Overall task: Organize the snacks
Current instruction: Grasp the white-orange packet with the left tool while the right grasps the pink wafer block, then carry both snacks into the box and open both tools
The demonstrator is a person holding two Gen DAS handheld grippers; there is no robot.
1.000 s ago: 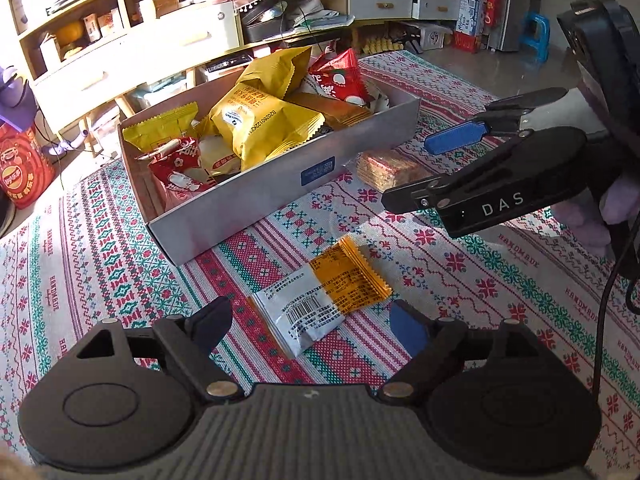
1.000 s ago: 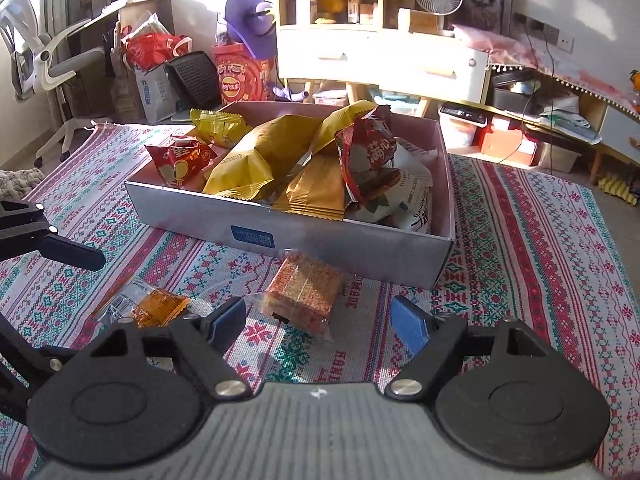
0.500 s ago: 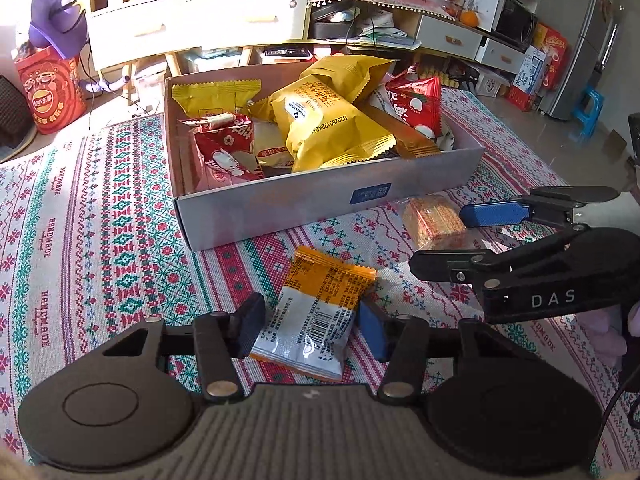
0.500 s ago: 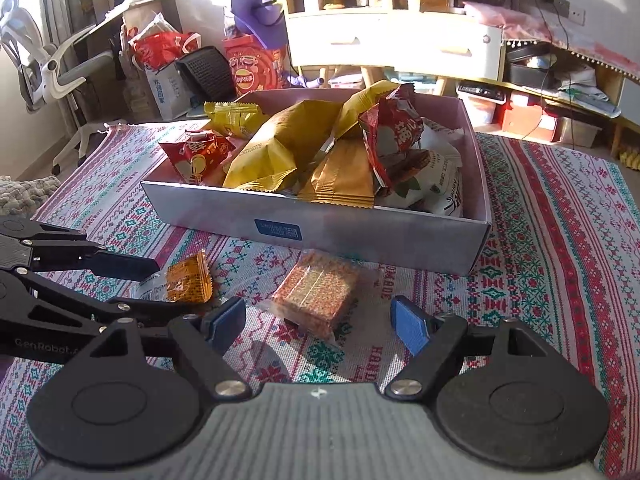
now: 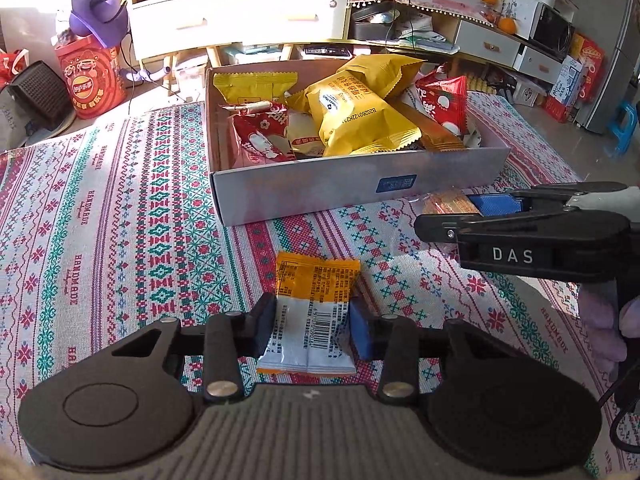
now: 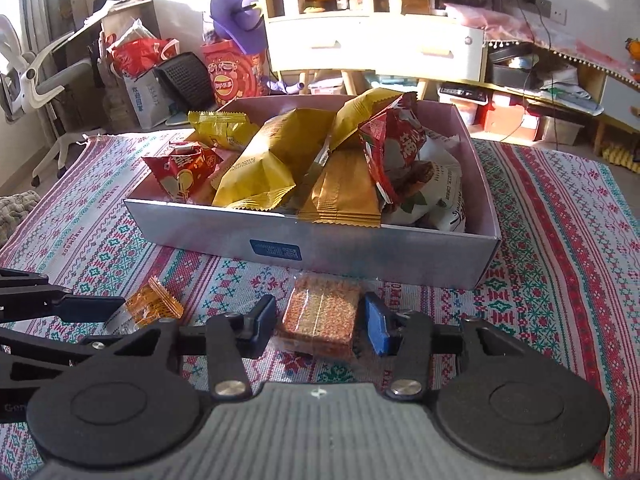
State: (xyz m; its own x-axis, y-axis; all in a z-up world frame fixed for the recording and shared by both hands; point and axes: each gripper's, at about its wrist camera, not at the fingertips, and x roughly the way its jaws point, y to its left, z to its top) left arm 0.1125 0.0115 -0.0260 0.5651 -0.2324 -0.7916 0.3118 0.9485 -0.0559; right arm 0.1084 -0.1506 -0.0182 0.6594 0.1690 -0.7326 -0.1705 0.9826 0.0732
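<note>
An orange-and-white snack packet [image 5: 312, 312] lies on the patterned cloth, and my left gripper [image 5: 310, 330] is shut on its lower half; it also shows in the right wrist view [image 6: 154, 306]. My right gripper [image 6: 320, 326] has closed in around a clear-wrapped brown cracker bar [image 6: 322, 314], the pads at its sides; whether they press it I cannot tell. That bar [image 5: 450, 202] lies just in front of the grey cardboard box [image 5: 360, 188], which is heaped with yellow and red snack bags [image 5: 356, 120]. The box also shows in the right wrist view [image 6: 320, 246].
A patterned cloth [image 5: 120, 220] covers the floor around the box. Beyond it stand a white drawer cabinet [image 5: 240, 24], a red chip bag [image 5: 90, 80] and a black crate [image 5: 36, 92]. An office chair [image 6: 36, 80] is at the far left.
My left gripper swung to face the box and closed onto the orange-and-white packet. My right gripper moved forward and narrowed around the cracker bar.
</note>
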